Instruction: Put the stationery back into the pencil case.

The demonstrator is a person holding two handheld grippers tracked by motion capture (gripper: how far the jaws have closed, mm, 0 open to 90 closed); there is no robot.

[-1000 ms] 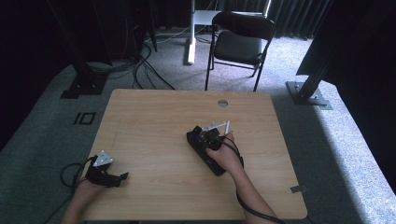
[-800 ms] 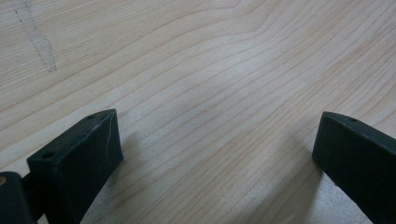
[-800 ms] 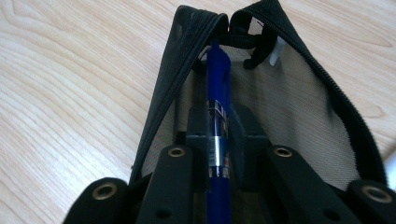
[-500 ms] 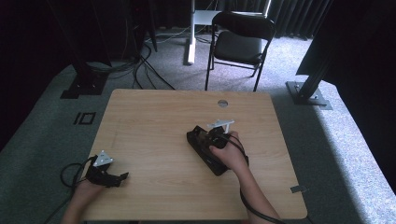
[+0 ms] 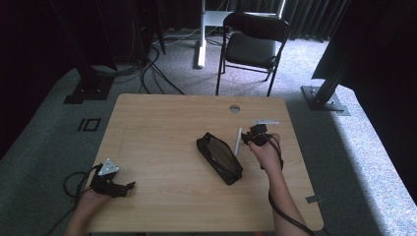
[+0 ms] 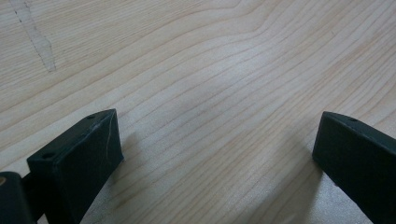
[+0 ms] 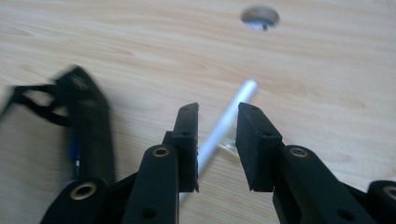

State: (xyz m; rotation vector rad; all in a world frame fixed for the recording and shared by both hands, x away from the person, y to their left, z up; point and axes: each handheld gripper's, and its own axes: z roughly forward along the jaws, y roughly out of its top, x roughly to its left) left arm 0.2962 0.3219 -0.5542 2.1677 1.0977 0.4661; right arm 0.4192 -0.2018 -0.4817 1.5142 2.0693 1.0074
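I am holding the right gripper (image 7: pixel 215 140) barely parted, its jaws just opening around the white pen (image 7: pixel 224 126); it risks rolling toward the black pouch (image 5: pixel 220 158).

Wooden table (image 5: pixel 162 123): spread beneath the right gripper (image 5: pixel 247 140). Round cable hole (image 5: pixel 234 108): set just beyond that gripper. Black folding chair (image 5: pixel 253 44): placed well beyond it, on grey carpet (image 5: pixel 49 128).
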